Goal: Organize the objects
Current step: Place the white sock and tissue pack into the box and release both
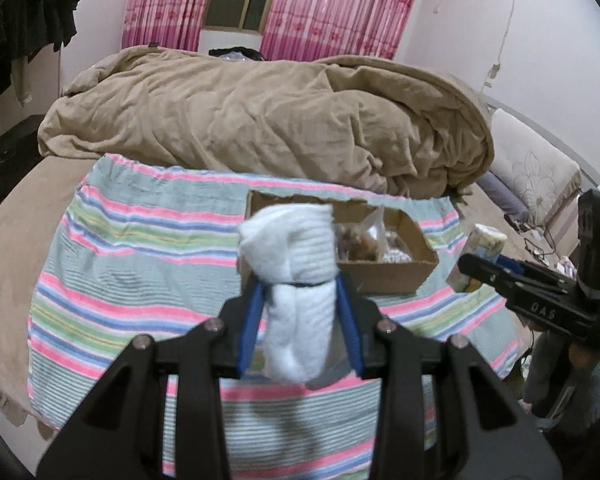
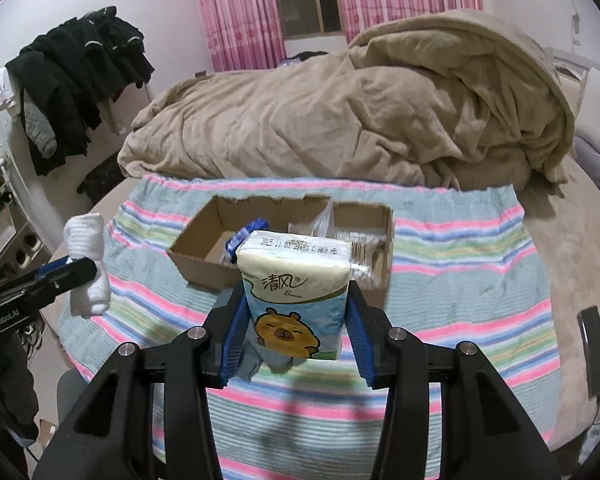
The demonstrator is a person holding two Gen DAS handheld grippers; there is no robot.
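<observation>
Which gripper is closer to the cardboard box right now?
Hard to separate. Left gripper, holding the white socks, hangs at the cardboard box's near-left end; right gripper, holding the tissue pack, hangs before its near wall.

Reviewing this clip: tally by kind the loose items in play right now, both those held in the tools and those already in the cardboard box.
Rolled white socks, held in the left tool: 1
Tissue packs, held in the right tool: 1
Cotton swab packs, in the cardboard box: 1
Clear plastic bags, in the box: 1
Blue-and-white packets, in the box, partly hidden: 1
Total: 5
</observation>
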